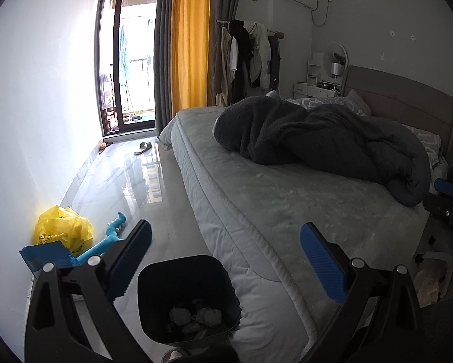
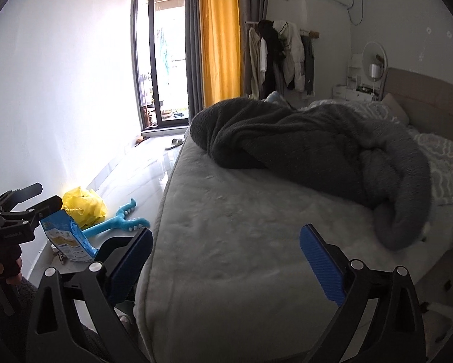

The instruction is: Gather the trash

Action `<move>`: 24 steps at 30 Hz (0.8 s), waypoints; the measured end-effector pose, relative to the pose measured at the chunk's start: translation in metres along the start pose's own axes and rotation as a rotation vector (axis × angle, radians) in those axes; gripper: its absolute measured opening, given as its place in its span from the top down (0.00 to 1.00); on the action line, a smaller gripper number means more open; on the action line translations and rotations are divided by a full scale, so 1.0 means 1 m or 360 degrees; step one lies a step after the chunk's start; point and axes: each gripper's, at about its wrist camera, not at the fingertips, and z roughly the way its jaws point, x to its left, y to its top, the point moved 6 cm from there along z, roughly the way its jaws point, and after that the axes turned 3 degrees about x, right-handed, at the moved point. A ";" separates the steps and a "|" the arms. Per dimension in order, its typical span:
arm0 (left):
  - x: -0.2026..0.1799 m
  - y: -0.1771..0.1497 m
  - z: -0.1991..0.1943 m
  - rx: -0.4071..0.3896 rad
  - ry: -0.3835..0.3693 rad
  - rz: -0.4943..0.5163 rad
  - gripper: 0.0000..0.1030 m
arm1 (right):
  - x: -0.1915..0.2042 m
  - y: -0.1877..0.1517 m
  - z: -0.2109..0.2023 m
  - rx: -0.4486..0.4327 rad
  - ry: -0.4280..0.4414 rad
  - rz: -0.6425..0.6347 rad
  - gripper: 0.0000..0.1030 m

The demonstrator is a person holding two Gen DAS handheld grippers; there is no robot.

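A dark bin [image 1: 187, 290] stands on the floor against the bed's corner, with crumpled paper [image 1: 196, 317] inside. My left gripper [image 1: 226, 257] hangs above it, open, with nothing between its blue pads [image 1: 129, 260]. By the wall lie a yellow plastic bag [image 1: 63, 230], a blue snack packet [image 1: 45, 258] and a blue toy [image 1: 105, 242]. My right gripper [image 2: 226, 251] is open over the grey mattress [image 2: 241, 242], holding nothing. In the right wrist view the left gripper [image 2: 43, 198] shows at the left edge, near the packet [image 2: 69, 239] and the bag [image 2: 84, 205].
A dark fleece blanket [image 1: 317, 139] is heaped on the bed. A slipper [image 1: 143, 148] lies on the glossy floor near the glass door [image 1: 129, 69]. Clothes hang on a rack [image 1: 250, 57] beside the yellow curtain. The floor strip between wall and bed is narrow.
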 end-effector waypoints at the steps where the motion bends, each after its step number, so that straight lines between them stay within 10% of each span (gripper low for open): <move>1: -0.001 -0.001 -0.002 -0.0001 0.0011 0.0015 0.03 | -0.001 -0.002 -0.006 -0.0009 -0.0007 0.0002 0.03; 24: -0.012 -0.017 -0.019 -0.0060 0.0026 0.0035 0.03 | -0.005 -0.025 -0.035 -0.0108 0.0006 0.0069 0.03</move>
